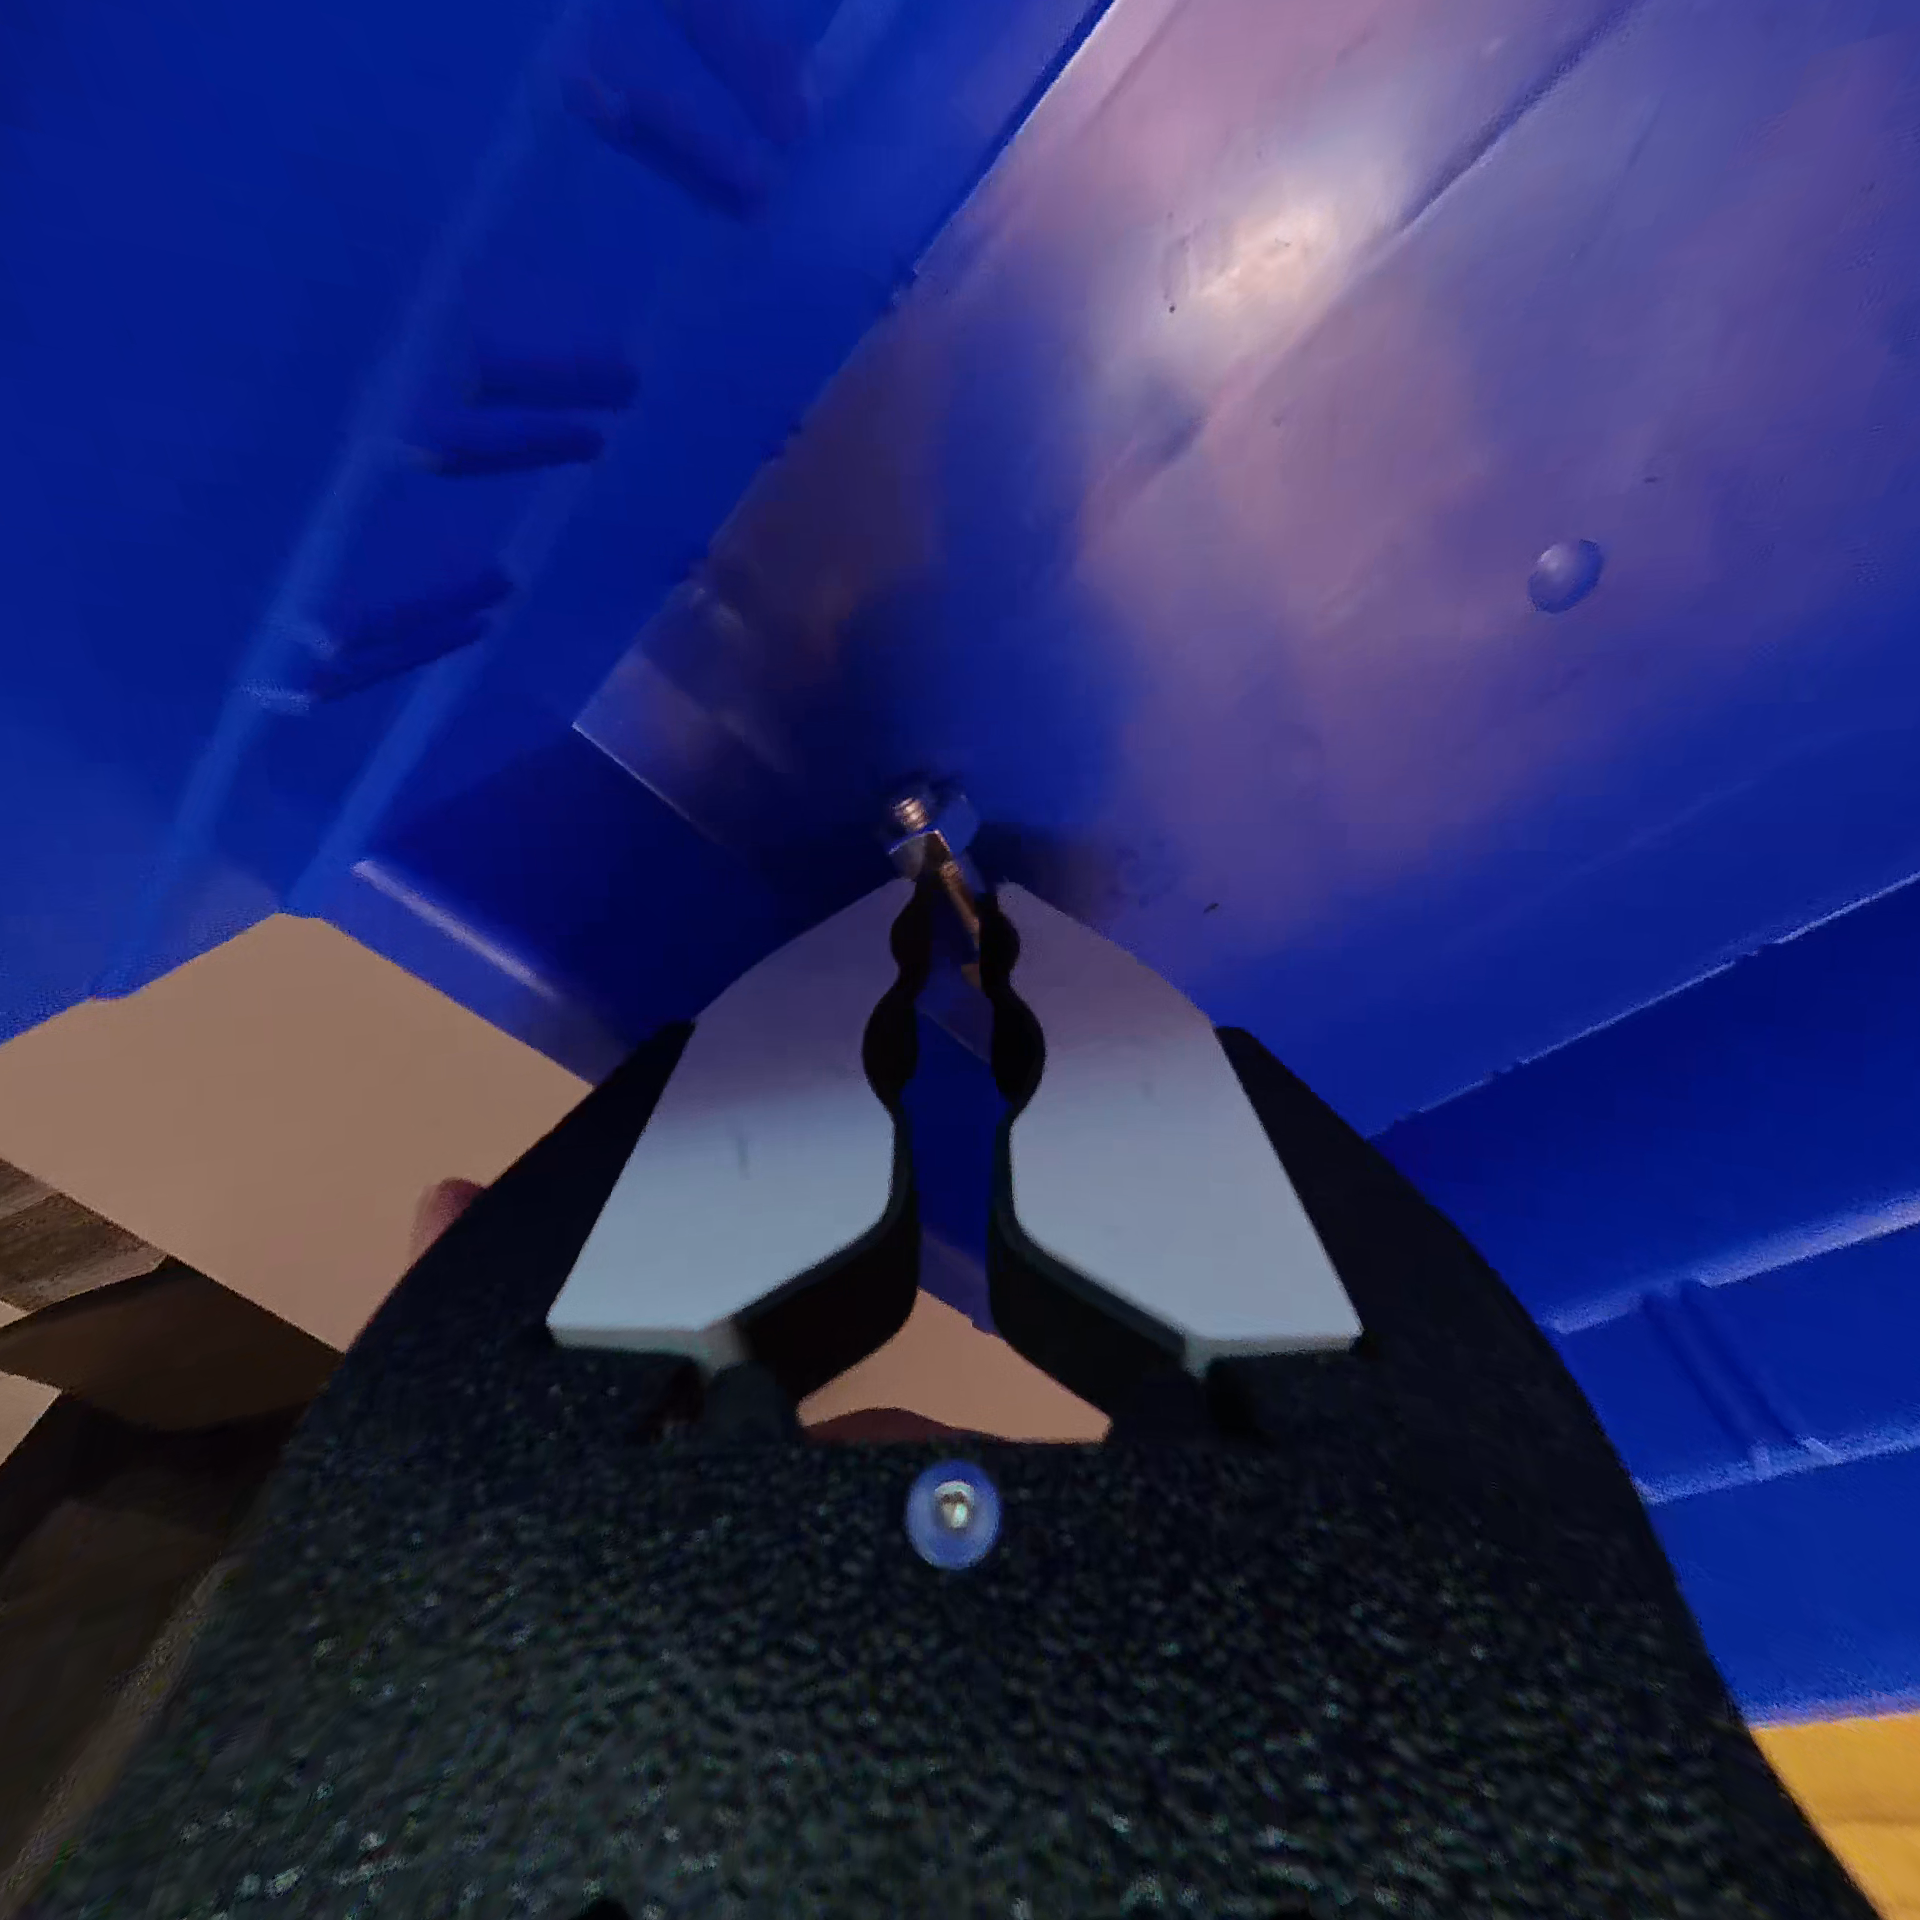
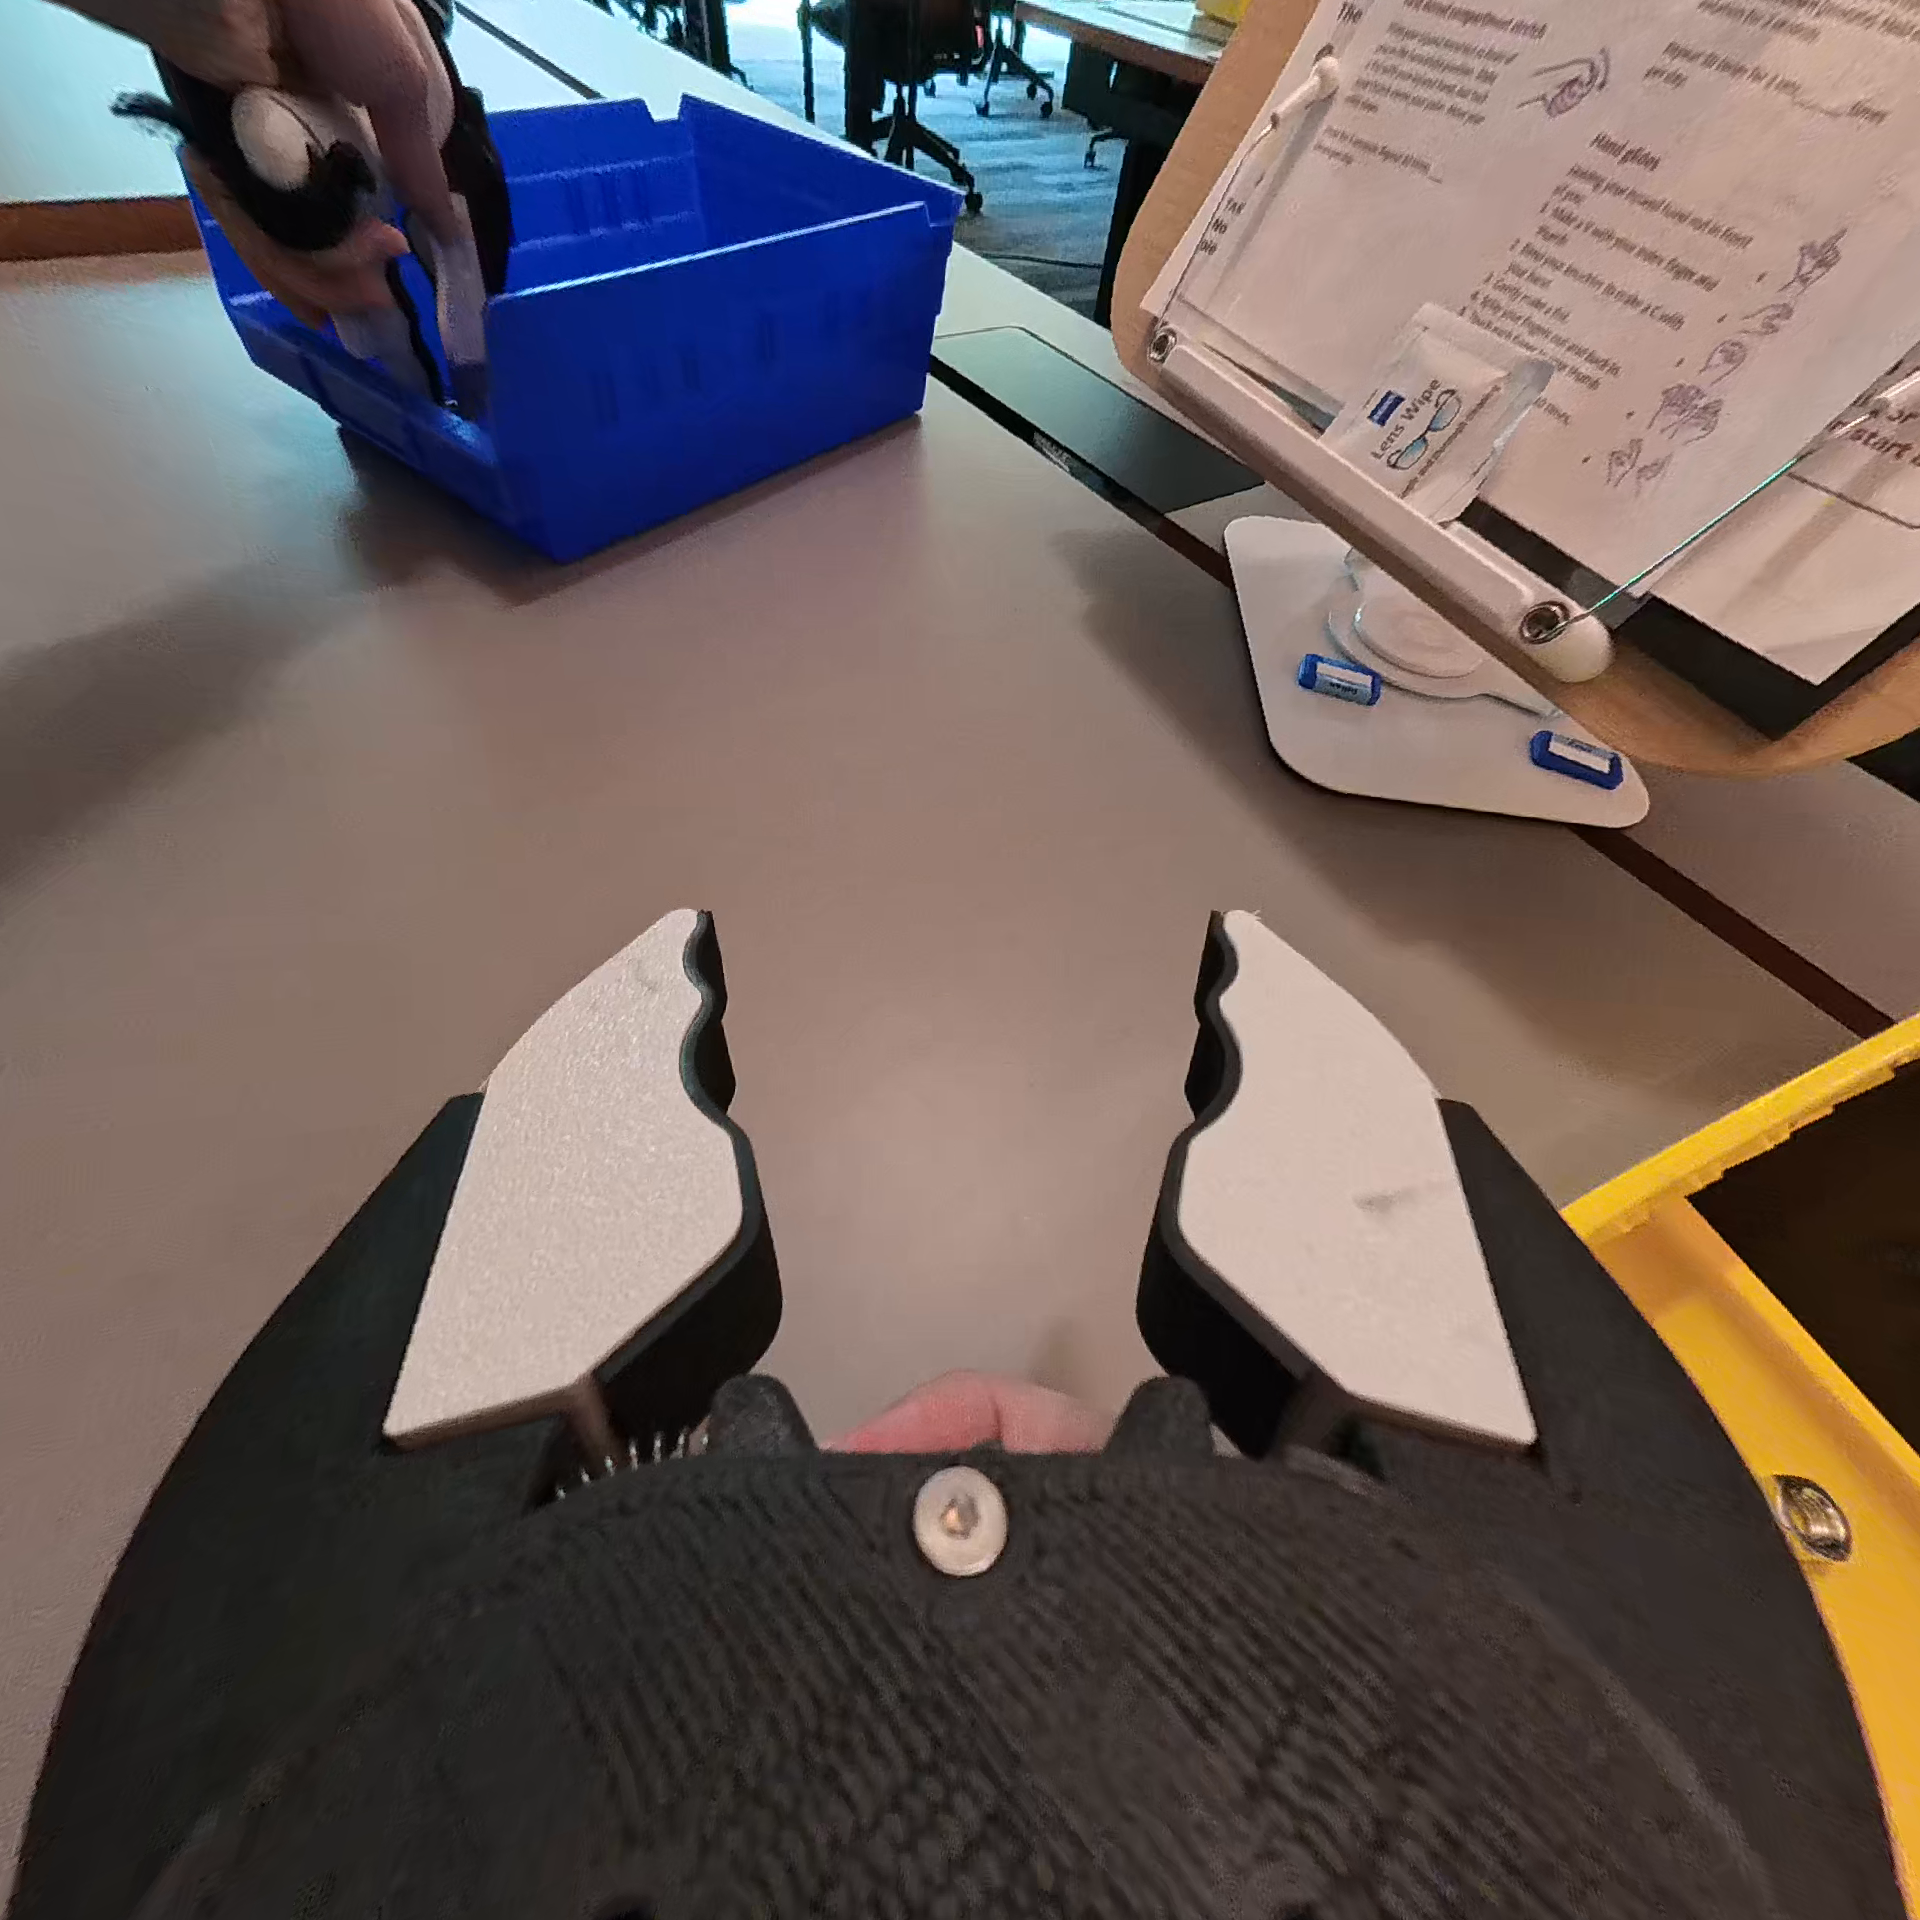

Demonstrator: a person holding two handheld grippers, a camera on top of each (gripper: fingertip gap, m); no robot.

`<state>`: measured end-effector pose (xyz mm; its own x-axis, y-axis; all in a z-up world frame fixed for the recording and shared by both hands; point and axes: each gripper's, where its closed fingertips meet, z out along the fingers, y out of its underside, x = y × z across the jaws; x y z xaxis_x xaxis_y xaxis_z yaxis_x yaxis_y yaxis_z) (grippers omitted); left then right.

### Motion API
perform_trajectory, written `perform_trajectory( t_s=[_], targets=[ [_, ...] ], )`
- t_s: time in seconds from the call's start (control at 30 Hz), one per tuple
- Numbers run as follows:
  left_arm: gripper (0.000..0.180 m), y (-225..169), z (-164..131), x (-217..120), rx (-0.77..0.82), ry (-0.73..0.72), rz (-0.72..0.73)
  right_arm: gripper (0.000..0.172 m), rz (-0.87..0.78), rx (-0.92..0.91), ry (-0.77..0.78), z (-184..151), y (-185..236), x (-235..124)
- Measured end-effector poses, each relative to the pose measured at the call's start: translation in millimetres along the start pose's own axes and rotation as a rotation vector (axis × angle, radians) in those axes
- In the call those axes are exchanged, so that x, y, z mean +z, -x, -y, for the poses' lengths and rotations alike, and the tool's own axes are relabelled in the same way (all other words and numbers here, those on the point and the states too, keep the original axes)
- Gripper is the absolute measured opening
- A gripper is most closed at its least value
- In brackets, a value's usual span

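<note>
My left gripper (image 1: 951,894) reaches down into a blue plastic bin (image 1: 1351,468), its tips at the bin floor close to a wall. It is shut on a small silver bolt (image 1: 948,883) with a nut (image 1: 930,826) threaded on the end; the shank sits between the two pads. The right wrist view shows the same bin (image 2: 707,395) at the far left of a grey table (image 2: 831,727), with the left gripper (image 2: 436,343) and a hand dipping into it. My right gripper (image 2: 961,925) is wide open and empty, hovering over bare table.
A yellow bin (image 2: 1766,1299) stands at the right edge beside my right gripper. A tilted document holder (image 2: 1558,260) with printed sheets stands on a white base (image 2: 1403,748) at the right. Office chairs and desks lie beyond the table. Some 45 cm of space lies between my two pairs of fingers.
</note>
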<state>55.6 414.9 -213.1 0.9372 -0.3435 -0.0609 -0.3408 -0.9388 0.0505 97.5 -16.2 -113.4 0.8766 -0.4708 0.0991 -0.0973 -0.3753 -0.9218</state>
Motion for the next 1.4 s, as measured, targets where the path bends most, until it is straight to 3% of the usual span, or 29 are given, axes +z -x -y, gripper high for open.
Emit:
perform_trajectory(
  t_s=[0.13, 0.23, 0.37, 0.43, 0.77, 0.87, 0.97, 1.07, 1.13, 1.27, 1.4],
  targets=[
    [0.012, -3, 5, 1, 0.006, -0.023, 0.041, 0.087, -0.004, -0.008, -0.016, 4, 0, -2],
    [0.032, -10, 7, 2, -0.021, -0.031, 0.019, 0.086, -0.005, -0.008, -0.007, 1, -1, -2],
    [0.011, -1, 10, 6, -0.044, -0.036, 0.064, 0.086, -0.015, -0.020, 0.000, 0, -3, -2],
    [0.010, -1, 9, 6, -0.020, -0.012, 0.064, 0.086, -0.019, -0.022, 0.000, 1, -4, -3],
    [0.009, 9, 12, 5, 0.570, 0.045, 0.156, 0.084, -0.073, -0.056, 0.016, 0, -12, -5],
    [0.009, 8, 13, 4, 0.725, 0.039, 0.124, 0.081, -0.099, -0.043, -0.029, 7, -17, -8],
    [0.009, -5, 2, -2, 0.893, 0.065, -0.013, 0.078, -0.071, 0.017, -0.063, 12, -15, -8],
    [0.009, -23, 2, -36, 1.154, -0.092, -0.124, 0.078, -0.061, -0.028, -0.070, 22, -7, -11],
    [0.009, -39, -15, -72, 1.284, -0.218, -0.290, 0.076, -0.046, -0.054, -0.134, 34, 2, -12],
    [0.009, -62, -99, -146, 1.545, -0.441, -0.750, 0.071, 0.071, -0.026, -0.224, 52, 31, -1],
    [0.009, -67, -213, -165, 1.835, -0.525, -1.132, 0.067, 0.241, -0.029, -0.374, 80, 75, -2]
  ],
)
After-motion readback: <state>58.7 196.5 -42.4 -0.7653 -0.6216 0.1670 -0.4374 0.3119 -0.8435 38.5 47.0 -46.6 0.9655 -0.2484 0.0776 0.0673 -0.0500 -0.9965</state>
